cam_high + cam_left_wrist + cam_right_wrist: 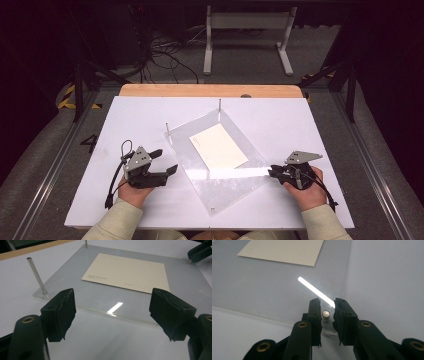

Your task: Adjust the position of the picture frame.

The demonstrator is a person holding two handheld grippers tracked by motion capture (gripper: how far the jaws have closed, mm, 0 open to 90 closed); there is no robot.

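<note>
Straddles the corner pin (326, 314) of the clear plate (200, 175) with the right gripper (327, 301), jaws nearly together yet seemingly not pinching, probably to grasp it squarely, and parks the left gripper (112, 293), jaws wide apart and empty, facing the plate's edge, cream card (218, 145) lying mid-plate.

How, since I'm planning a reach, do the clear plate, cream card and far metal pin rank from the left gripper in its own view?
1. Clear plate, just ahead.
2. Cream card, mid-plate.
3. Far metal pin, far corner.

Bright overhead light; glare streak on clear plate (287, 285); surroundings dark, soft focus.
</note>
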